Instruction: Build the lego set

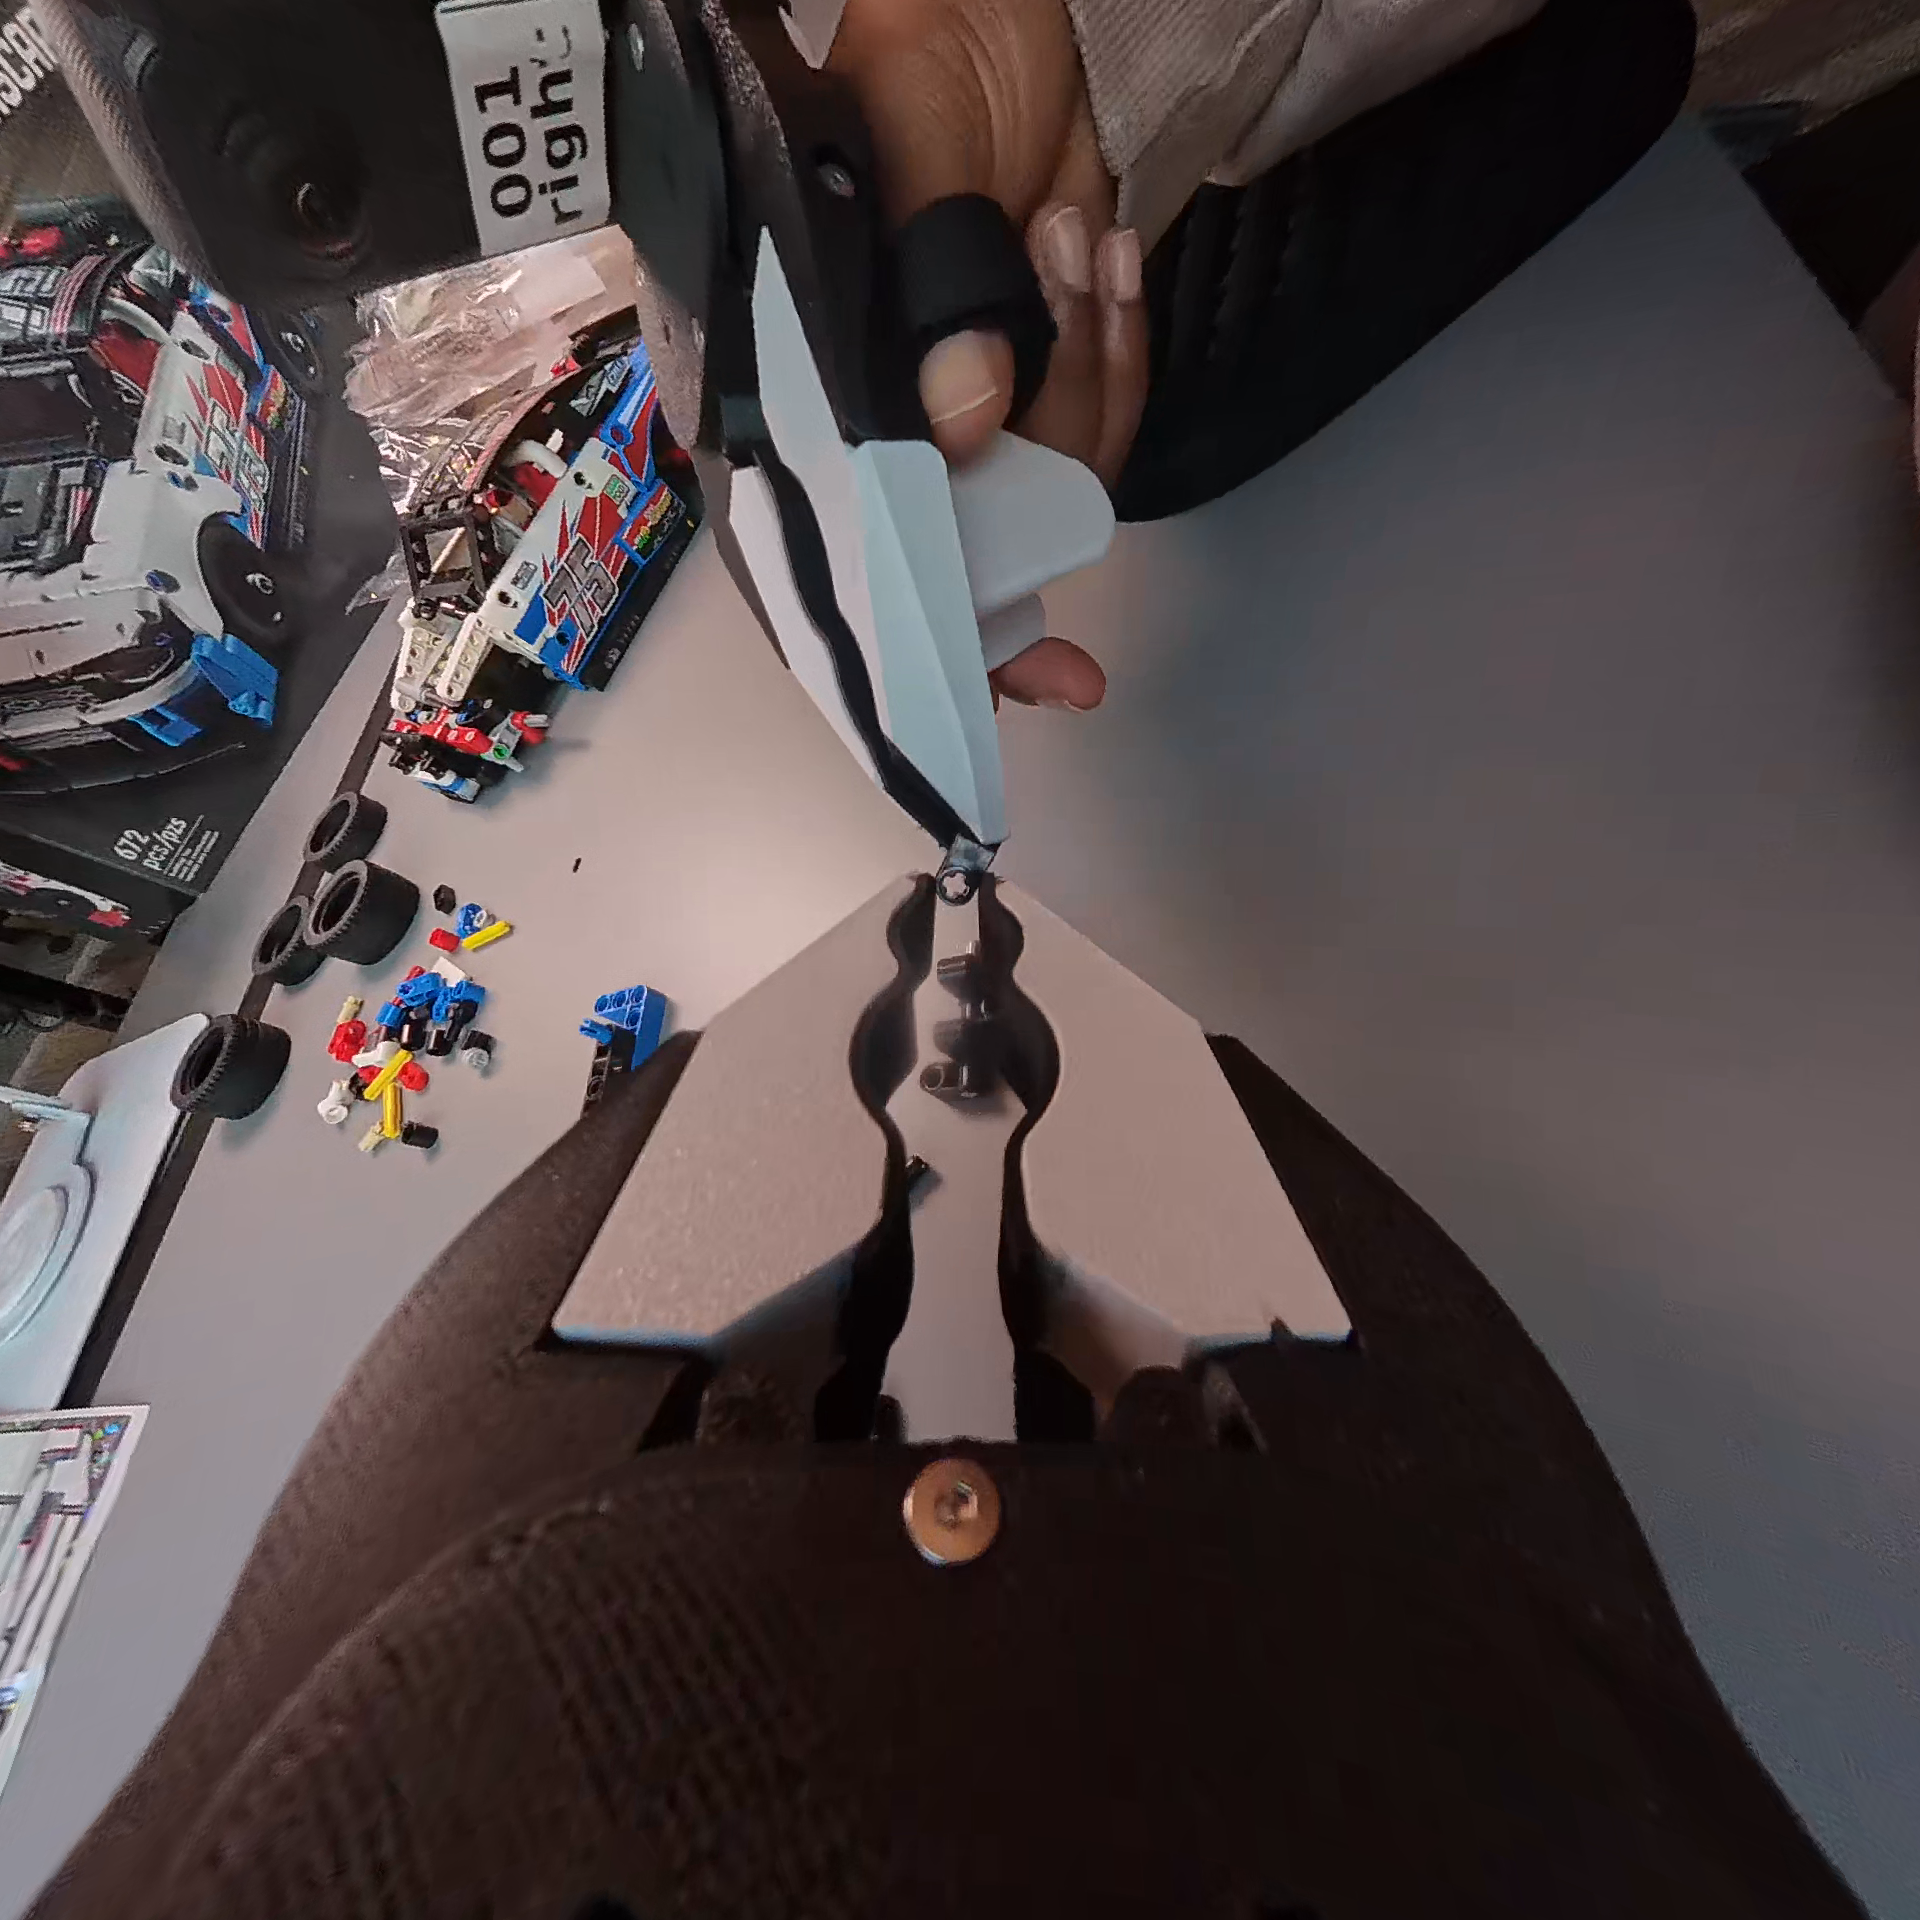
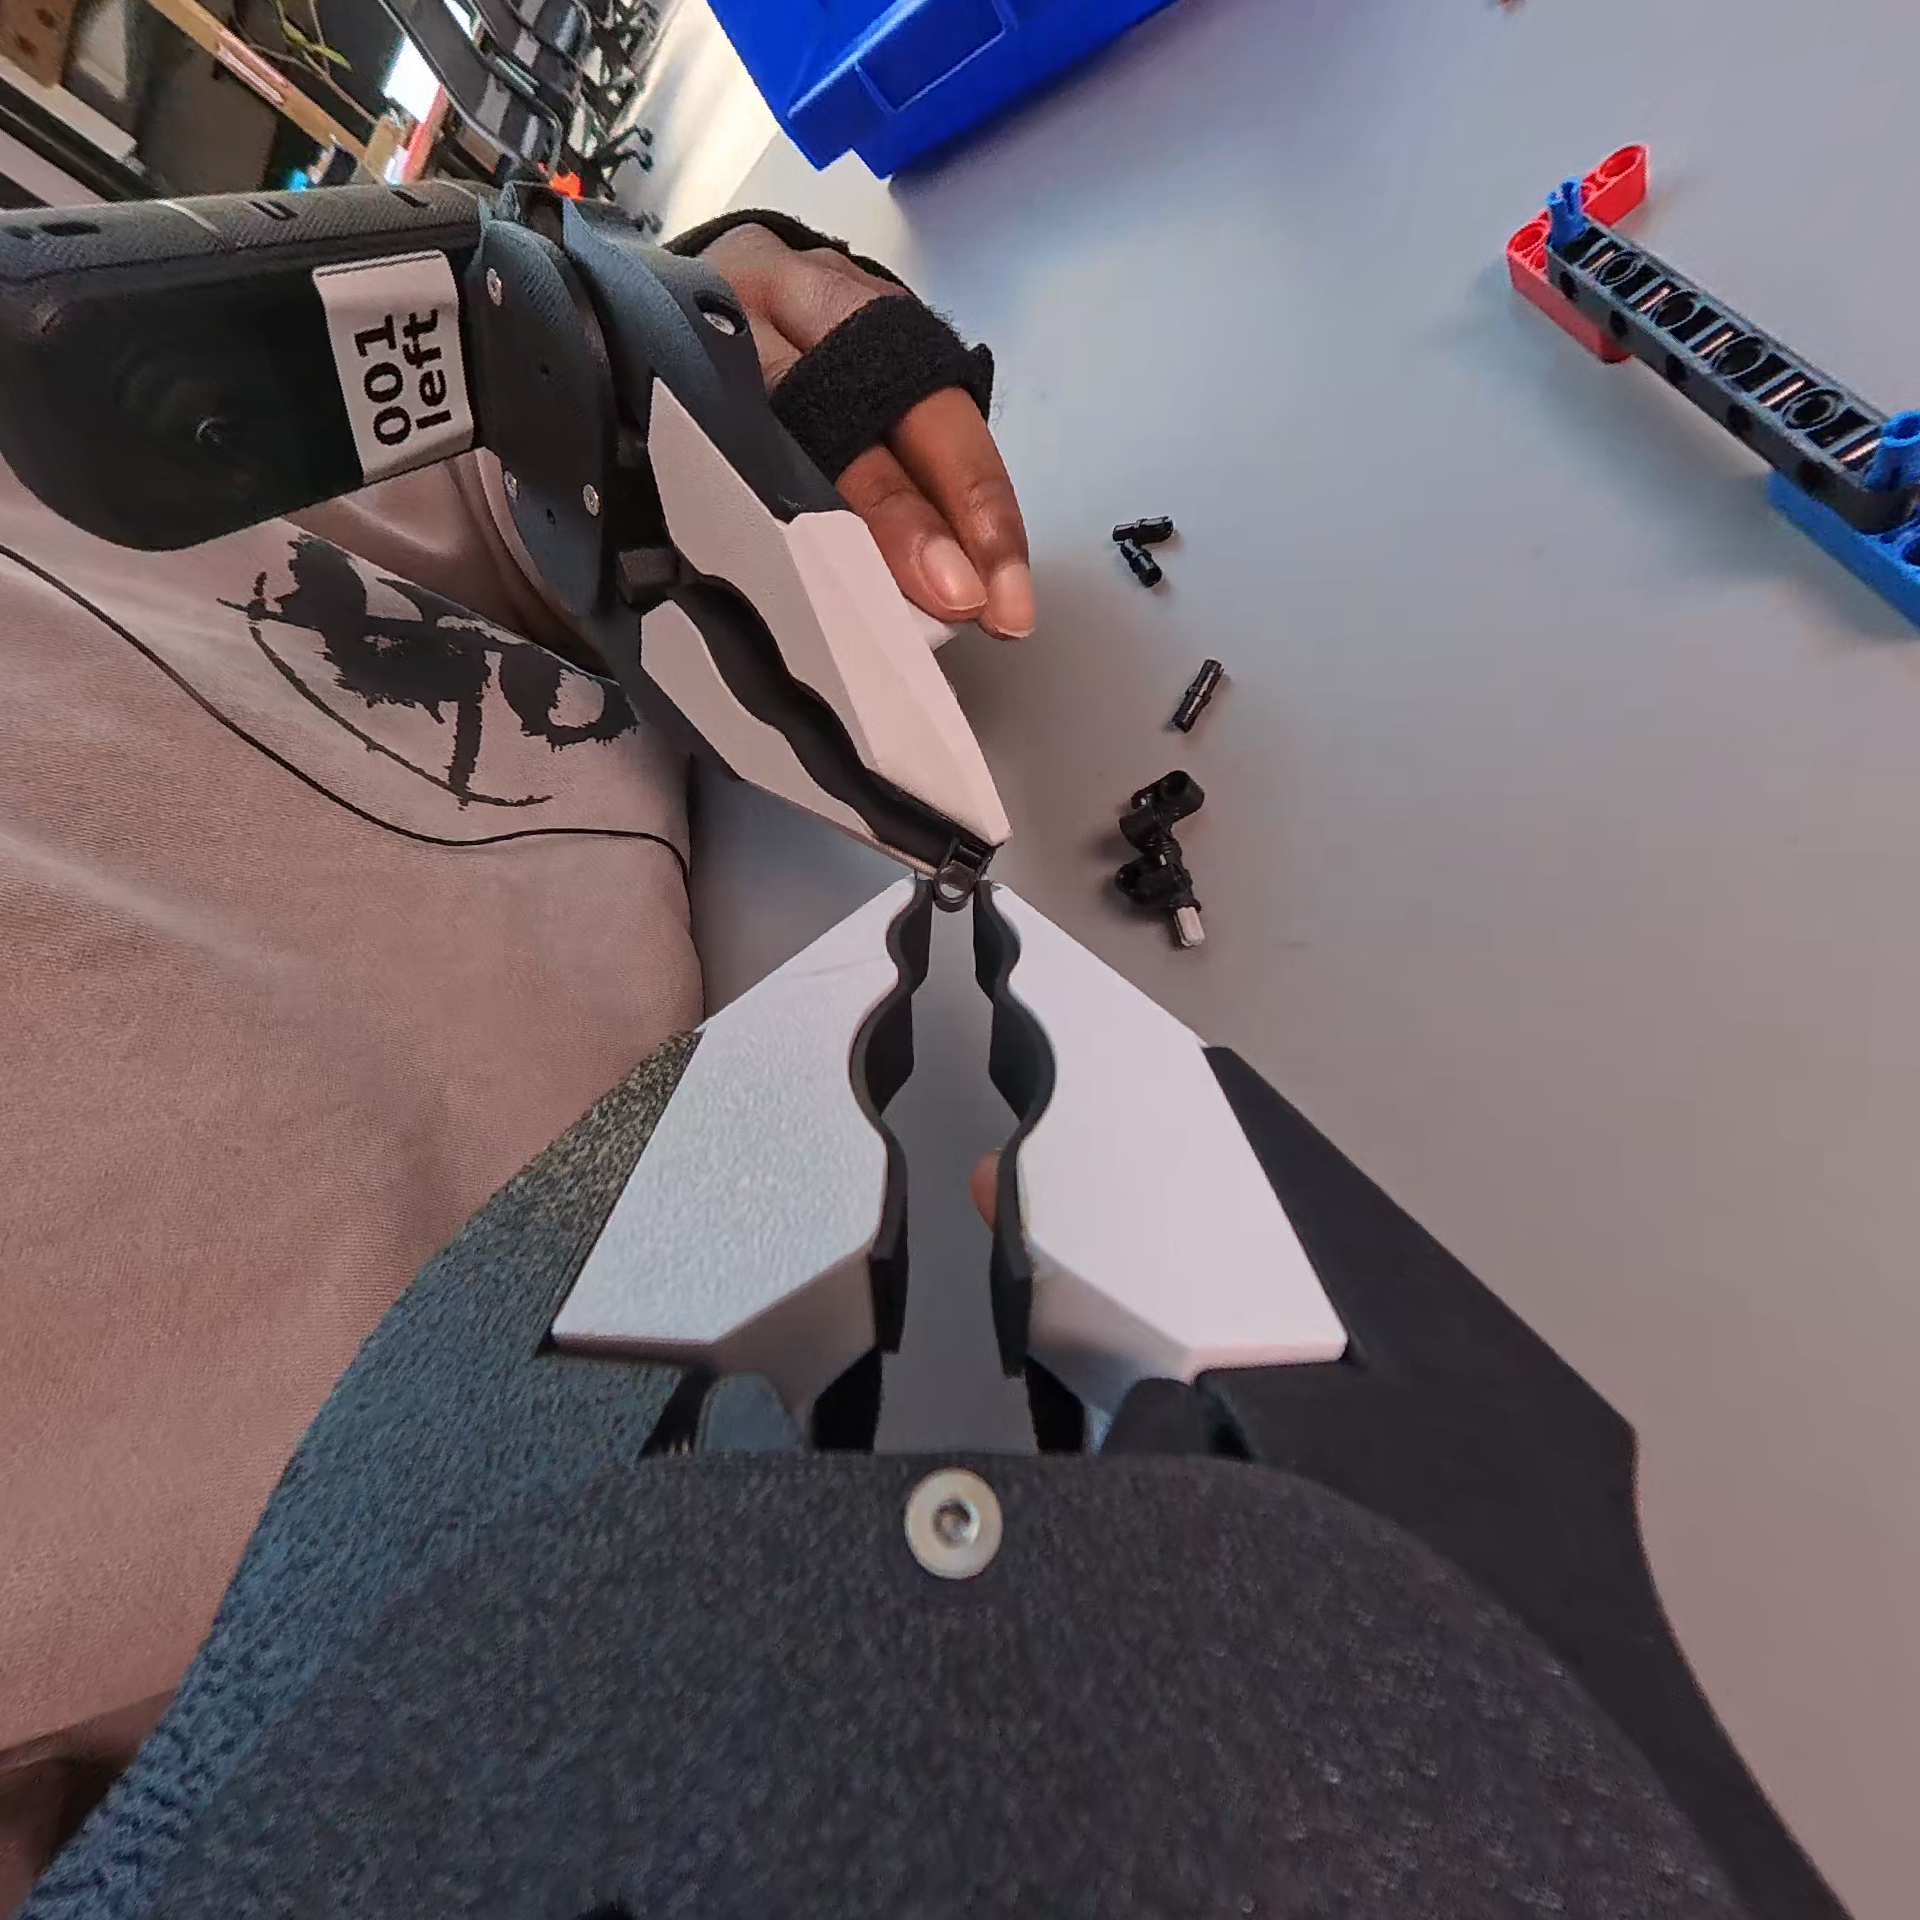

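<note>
A small black connector piece hangs above the grey table, pinched from both sides. My left gripper is shut on its lower end. My right gripper comes down from above and is shut on its upper end. In the right wrist view my right gripper grips the same piece, and the left gripper meets it tip to tip from the upper left. More black connectors lie on the table below, seen between my left fingers.
To the left lie a pile of small coloured pieces, several tyres, a blue piece, the part-built car, the box and a booklet. The right wrist view shows black pins, a black connector assembly, a black beam assembly and a blue bin. Left and right tips are no more than a few centimetres apart.
</note>
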Tool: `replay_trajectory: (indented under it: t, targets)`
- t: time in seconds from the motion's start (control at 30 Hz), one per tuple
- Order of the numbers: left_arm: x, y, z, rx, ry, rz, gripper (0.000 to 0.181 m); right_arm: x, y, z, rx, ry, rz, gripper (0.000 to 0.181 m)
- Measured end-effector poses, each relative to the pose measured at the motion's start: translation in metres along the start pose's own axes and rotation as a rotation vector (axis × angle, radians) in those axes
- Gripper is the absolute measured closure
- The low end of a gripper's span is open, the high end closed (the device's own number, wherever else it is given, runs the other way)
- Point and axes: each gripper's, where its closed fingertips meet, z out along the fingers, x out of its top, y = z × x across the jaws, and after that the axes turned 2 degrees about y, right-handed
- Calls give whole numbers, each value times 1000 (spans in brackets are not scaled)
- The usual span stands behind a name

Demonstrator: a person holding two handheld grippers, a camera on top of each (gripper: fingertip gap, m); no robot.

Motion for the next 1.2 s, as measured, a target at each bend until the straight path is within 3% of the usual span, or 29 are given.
replay_trajectory:
  t: [0.07,0.2,0.33,0.53,0.9,1.2]
  targets:
    - [3,-4,-3,-17,37,-107,176,7,-3,-3,10,50,-38,174]
    - [23,-21,-17,-161,259,-585,176,34,-16,-17,-44,257,-363,155]
    - [35,-32,-27,-268,403,-844,176,48,-23,-21,-122,361,-525,160]
    - [41,-27,-28,-316,428,-882,176,54,-32,-17,-51,393,-500,176]
    - [38,-21,-27,-318,396,-840,175,48,-30,-14,90,346,-230,176]
    - [36,-21,-26,-334,392,-876,176,48,-27,-12,122,369,-162,176]
